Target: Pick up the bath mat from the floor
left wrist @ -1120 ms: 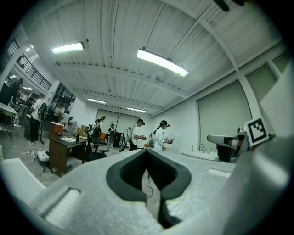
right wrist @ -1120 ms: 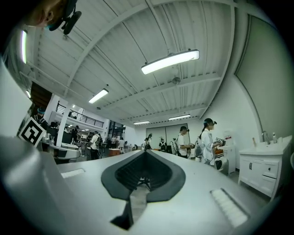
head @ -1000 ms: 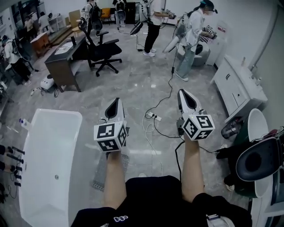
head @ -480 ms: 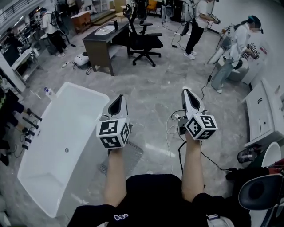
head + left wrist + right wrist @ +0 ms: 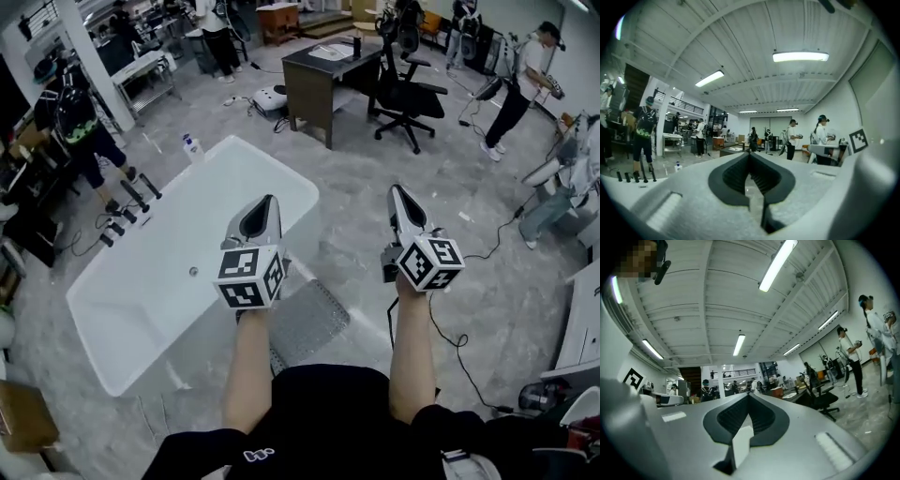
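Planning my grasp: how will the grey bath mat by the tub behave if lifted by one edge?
The bath mat looks thin and lies flat on the floor, so it will probably droop. Its dotted texture suggests rubbery, grippy material. Likely light for its size.

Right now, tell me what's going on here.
A person holds a gripper in each hand; the left gripper and right gripper are both shut and empty, held out above the floor. The bath mat lies flat on the floor beside the white bathtub, partly hidden behind the left forearm. Nothing touches it; the pickup has not begun.
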